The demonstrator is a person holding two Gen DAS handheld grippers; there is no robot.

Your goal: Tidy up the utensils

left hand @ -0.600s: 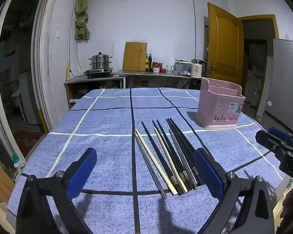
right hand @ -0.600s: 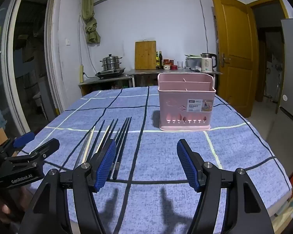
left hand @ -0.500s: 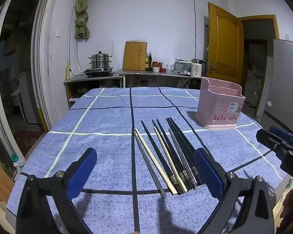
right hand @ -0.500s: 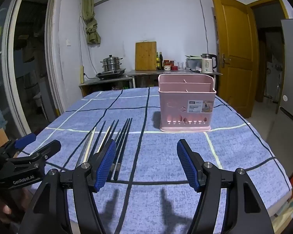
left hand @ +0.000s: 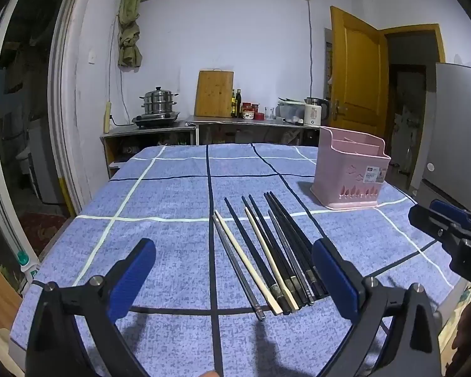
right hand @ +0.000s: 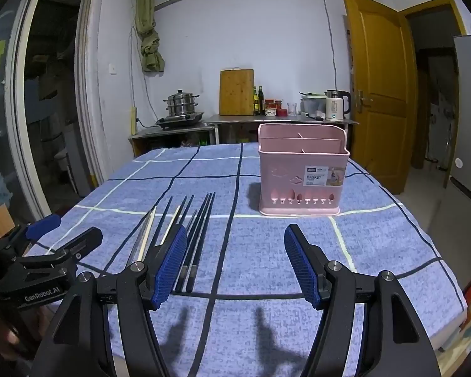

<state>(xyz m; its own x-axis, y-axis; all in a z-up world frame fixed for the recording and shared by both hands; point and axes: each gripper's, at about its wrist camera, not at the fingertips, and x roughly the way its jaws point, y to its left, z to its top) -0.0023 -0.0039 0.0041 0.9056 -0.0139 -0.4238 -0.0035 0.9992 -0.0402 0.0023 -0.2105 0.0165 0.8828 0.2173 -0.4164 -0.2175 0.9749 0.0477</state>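
Several chopsticks [left hand: 267, 251], black, pale wood and metal, lie side by side on the blue checked tablecloth [left hand: 160, 188]; they also show in the right wrist view [right hand: 197, 223]. A pink utensil basket [right hand: 300, 174] with empty compartments stands upright to their right, also in the left wrist view [left hand: 350, 172]. My left gripper [left hand: 234, 278] is open and empty, hovering over the near ends of the chopsticks. My right gripper [right hand: 235, 264] is open and empty, in front of the basket, its left pad [right hand: 169, 267] hiding some chopstick ends.
The table's near edge lies just below both grippers. A counter [left hand: 245, 122] with a steamer pot, cutting board, bottles and kettle stands behind the table. A yellow door [right hand: 380, 94] is at the right. Each gripper shows at the edge of the other's view.
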